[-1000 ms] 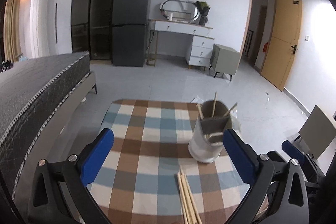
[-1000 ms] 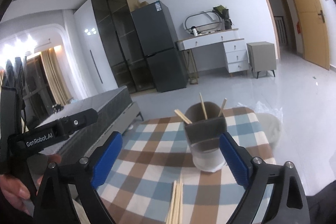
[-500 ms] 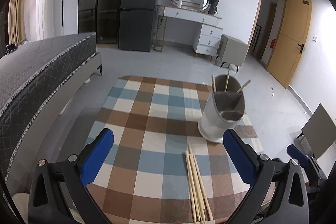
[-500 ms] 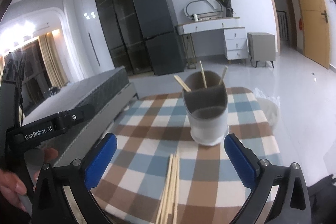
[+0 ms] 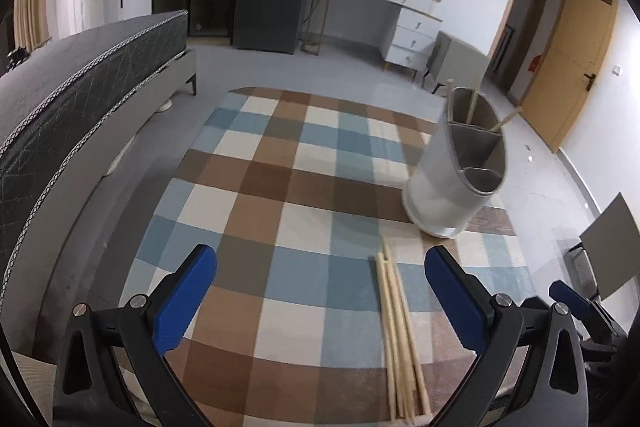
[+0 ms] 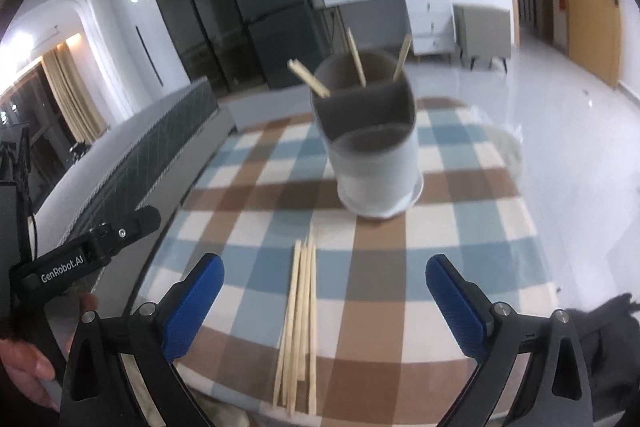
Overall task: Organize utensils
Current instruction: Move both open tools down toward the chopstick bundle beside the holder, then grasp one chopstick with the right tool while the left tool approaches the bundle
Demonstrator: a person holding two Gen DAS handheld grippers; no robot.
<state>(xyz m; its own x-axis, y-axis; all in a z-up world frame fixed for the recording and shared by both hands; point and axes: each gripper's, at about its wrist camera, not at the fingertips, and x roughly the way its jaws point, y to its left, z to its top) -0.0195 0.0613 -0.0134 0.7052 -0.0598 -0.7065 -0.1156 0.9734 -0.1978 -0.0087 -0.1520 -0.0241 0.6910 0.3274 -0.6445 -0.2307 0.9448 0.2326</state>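
Observation:
A white utensil holder [image 5: 454,171] with grey compartments stands on a checked tablecloth [image 5: 280,187]; it also shows in the right wrist view [image 6: 374,155]. A few chopsticks [image 6: 356,59] stick up from its far compartment. Several loose wooden chopsticks [image 5: 398,339] lie bundled on the cloth in front of it, also seen in the right wrist view [image 6: 300,323]. My left gripper [image 5: 320,271] is open and empty, above the cloth left of the bundle. My right gripper [image 6: 324,279] is open and empty, straddling the bundle from above.
The table edge is close at the bottom of both views. A grey bed [image 5: 72,95] runs along the left. The left gripper's body [image 6: 84,251] and a hand show at left in the right wrist view. A fridge, dresser and door stand far off.
Both grippers have tilted downward and pulled back a little, so more of the loose chopstick bundle shows. The holder has shifted right in the left wrist view. Both stay open.

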